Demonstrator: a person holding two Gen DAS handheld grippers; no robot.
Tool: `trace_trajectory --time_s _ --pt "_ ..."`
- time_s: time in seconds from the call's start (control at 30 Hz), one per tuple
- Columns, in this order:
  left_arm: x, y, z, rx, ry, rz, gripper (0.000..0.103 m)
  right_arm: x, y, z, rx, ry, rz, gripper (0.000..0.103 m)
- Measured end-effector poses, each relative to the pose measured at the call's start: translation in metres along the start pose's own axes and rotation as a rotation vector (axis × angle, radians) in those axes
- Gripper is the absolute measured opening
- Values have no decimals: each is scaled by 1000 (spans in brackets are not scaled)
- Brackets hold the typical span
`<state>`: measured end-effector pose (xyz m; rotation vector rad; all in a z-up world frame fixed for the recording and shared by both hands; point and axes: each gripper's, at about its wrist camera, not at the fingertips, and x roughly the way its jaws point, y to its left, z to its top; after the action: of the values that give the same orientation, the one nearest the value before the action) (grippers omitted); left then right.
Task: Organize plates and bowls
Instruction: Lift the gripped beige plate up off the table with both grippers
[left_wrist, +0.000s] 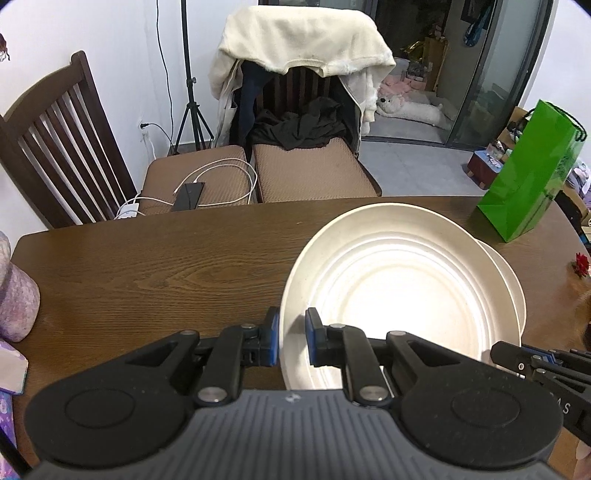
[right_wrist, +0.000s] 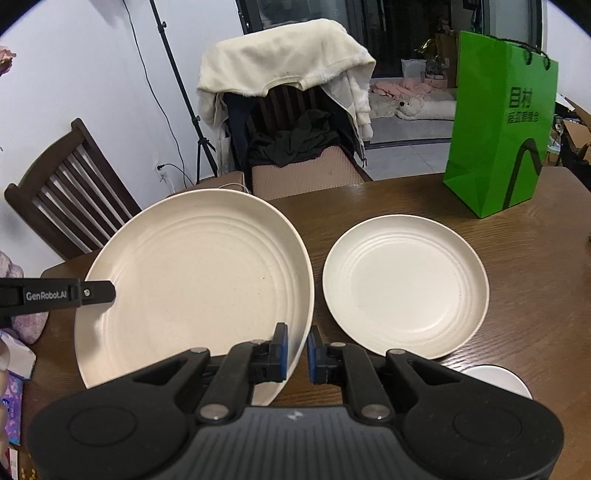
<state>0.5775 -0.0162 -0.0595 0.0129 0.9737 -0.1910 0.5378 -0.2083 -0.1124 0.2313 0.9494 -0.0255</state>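
A large cream ribbed plate (left_wrist: 399, 280) (right_wrist: 199, 280) hangs above the wooden table (left_wrist: 147, 273), held at both sides. My left gripper (left_wrist: 293, 332) is shut on its left rim, and my right gripper (right_wrist: 298, 345) is shut on its right rim. The right wrist view shows a finger of the left gripper (right_wrist: 96, 293) lying over the plate's left edge. A smaller cream plate (right_wrist: 406, 288) lies flat on the table to the right; in the left wrist view only its edge (left_wrist: 515, 284) peeks out behind the large plate.
A green paper bag (right_wrist: 498, 125) stands at the table's far right. A white dish (right_wrist: 498, 378) sits near the front right, partly hidden by the gripper. A purple pouch (left_wrist: 14, 295) and tissue packs lie at the left edge. Two chairs (left_wrist: 59, 140) stand behind the table.
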Motion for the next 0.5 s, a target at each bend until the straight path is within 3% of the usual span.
trace_trajectory --time_s 0.5 --pt "-37 -19 -13 33 -24 -18 15 -44 -13 -16 20 -31 -13 11"
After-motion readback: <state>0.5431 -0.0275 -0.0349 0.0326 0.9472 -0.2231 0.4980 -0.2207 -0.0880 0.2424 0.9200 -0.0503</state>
